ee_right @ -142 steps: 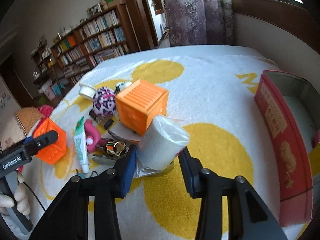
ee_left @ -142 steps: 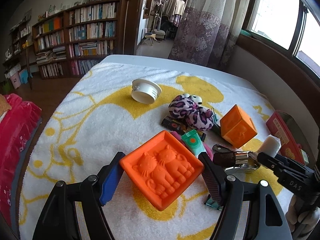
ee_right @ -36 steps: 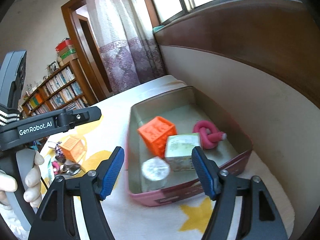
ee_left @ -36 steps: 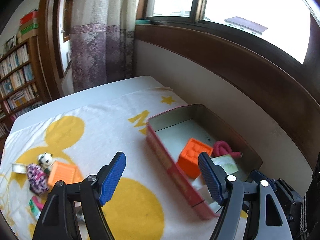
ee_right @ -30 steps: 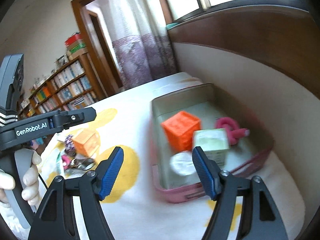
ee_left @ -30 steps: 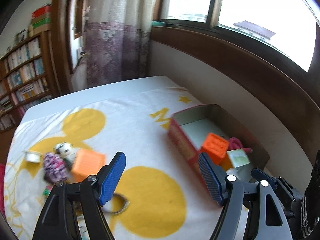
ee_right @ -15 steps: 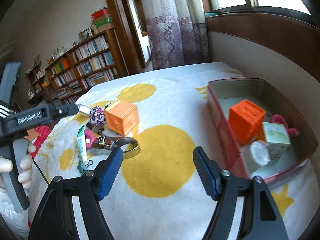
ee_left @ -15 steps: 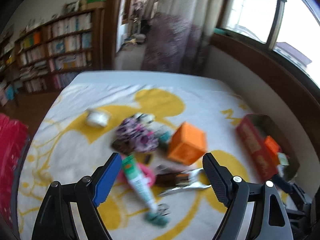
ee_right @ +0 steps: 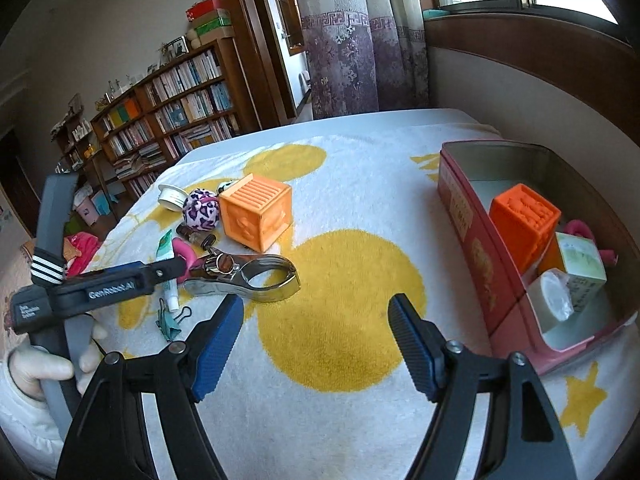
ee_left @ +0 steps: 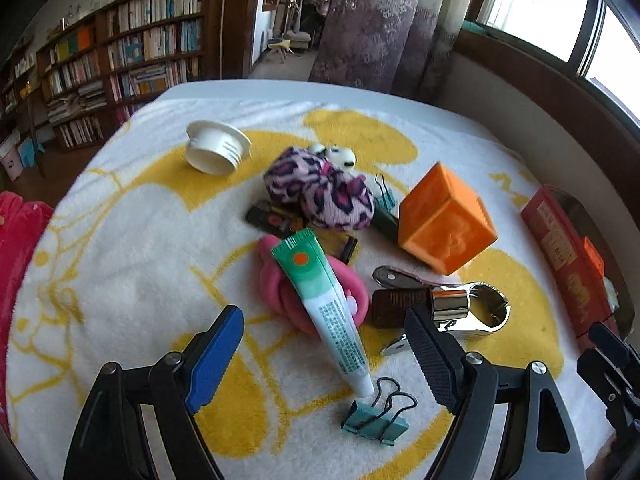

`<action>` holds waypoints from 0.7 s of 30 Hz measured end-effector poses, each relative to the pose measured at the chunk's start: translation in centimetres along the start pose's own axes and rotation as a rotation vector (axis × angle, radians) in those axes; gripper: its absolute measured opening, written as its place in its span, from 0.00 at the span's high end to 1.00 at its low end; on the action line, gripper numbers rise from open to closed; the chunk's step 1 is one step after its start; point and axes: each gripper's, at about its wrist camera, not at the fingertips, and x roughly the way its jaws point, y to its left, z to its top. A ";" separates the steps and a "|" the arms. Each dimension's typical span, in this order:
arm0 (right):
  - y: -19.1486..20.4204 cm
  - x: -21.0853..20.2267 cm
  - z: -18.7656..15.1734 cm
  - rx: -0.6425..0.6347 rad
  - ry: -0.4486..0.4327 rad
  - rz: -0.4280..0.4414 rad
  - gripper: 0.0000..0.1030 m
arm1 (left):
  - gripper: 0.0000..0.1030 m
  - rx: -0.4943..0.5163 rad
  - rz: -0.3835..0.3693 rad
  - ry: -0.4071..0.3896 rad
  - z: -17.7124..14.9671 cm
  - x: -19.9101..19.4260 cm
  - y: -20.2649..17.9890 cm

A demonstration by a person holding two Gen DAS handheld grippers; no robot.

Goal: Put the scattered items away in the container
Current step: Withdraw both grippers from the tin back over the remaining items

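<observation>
The left gripper [ee_left: 324, 354], jaws closing around nothing, hangs over the toothpaste tube [ee_left: 325, 304], while only the right gripper [ee_right: 316, 340], spread wide and empty, sees inside the red tin [ee_right: 466, 216].

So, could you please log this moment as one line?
left gripper: closing, empty, over toothpaste tube | right gripper: open, empty | tin: partly filled
</observation>
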 end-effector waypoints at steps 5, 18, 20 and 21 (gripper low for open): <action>0.3 0.4 -0.2 -0.010 0.014 -0.001 0.24 | 0.48 -0.032 -0.025 0.025 0.1 1.2 0.7; 5.5 2.5 -1.0 -0.133 0.103 0.142 0.24 | 0.80 -0.048 -0.085 -0.030 0.1 -2.0 3.2; 6.8 3.2 -1.1 -0.166 0.127 0.161 0.24 | 0.80 -0.056 -0.082 -0.037 0.0 -2.4 3.8; 7.2 3.5 -1.3 -0.178 0.133 0.166 0.24 | 0.80 -0.059 -0.082 -0.038 -0.1 -2.5 4.1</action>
